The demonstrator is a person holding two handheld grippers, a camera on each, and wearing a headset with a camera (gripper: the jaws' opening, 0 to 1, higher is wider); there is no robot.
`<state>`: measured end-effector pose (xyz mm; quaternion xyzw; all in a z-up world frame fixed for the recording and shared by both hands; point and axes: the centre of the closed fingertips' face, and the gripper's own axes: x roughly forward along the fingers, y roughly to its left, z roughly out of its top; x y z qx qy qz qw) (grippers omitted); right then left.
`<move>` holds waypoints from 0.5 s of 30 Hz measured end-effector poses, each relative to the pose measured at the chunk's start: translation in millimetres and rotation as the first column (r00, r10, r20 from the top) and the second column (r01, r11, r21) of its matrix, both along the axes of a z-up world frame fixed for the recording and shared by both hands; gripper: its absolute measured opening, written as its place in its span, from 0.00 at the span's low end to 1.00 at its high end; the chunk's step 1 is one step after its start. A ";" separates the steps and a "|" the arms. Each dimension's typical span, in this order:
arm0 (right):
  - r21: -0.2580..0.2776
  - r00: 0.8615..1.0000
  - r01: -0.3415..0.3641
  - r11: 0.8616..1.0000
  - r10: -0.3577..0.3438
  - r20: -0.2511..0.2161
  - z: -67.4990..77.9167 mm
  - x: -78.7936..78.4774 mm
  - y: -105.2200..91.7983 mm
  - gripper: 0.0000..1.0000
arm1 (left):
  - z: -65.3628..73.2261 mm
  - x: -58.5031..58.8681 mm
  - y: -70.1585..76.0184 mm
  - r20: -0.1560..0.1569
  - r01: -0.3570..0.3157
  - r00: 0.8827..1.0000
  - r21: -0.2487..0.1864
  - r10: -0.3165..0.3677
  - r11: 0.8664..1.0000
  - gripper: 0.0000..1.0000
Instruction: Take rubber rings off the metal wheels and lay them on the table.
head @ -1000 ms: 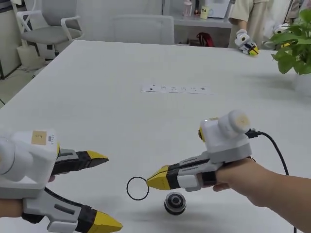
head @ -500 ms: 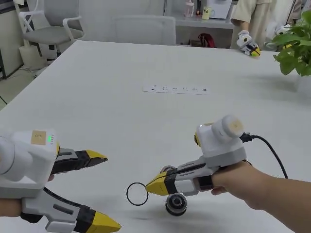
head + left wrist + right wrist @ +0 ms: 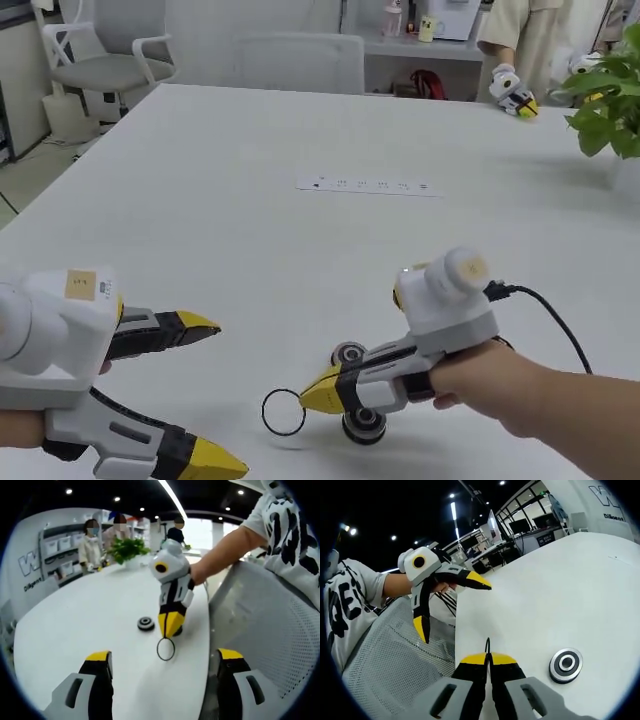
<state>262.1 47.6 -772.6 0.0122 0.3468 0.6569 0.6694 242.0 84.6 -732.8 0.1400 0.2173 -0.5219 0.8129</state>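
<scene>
- The white surface has plenty of bare room around the work, so a freed ring can be set down right where it comes off.
- The left tool hovers low at the near left edge with its jaws spread wide and nothing between them. It points toward the work, probably ready to steady a wheel.
- The right tool reaches in from the right with its jaws pressed together on the rubber ring. In the right gripper view a thin black edge stands up from between the yellow tips.
- The far wheel and the near wheel sit on either side of the right tool's jaws, close beside them. The near wheel has a dark outer band, so it likely carries its ring; I cannot tell for the far one.
- The rubber ring hangs off the right tool's tip, low over the surface just left of the wheels. This looks like the laying-down step, with release the move left.
</scene>
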 end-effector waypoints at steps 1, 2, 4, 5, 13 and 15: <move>-0.002 1.000 0.001 1.000 -0.001 0.000 -0.4 0.1 0.1 0.00 | 0.0 0.0 0.1 0.000 0.000 1.000 0.000 0.000 1.000 0.86; -0.003 1.000 0.001 1.000 -0.001 0.001 -0.8 0.1 0.2 0.00 | -0.1 0.0 0.4 -0.001 -0.002 1.000 0.000 0.002 1.000 0.86; -0.009 1.000 0.002 1.000 -0.002 0.002 -2.6 0.4 0.4 0.00 | -0.6 0.1 0.9 -0.001 -0.003 1.000 0.001 0.003 1.000 0.86; -0.012 1.000 0.003 1.000 -0.003 0.004 -4.0 0.8 0.4 0.00 | -0.9 0.0 1.0 -0.002 -0.003 1.000 0.001 0.003 1.000 0.86; -0.031 1.000 -0.002 1.000 0.002 0.006 -9.4 0.3 -0.1 0.00 | -1.5 -0.6 1.7 -0.004 -0.004 1.000 0.001 0.004 1.000 0.86; -0.033 1.000 0.000 0.999 0.001 0.010 -10.4 0.9 -0.6 0.00 | -2.0 -0.8 2.1 -0.004 -0.002 1.000 0.006 0.002 1.000 0.86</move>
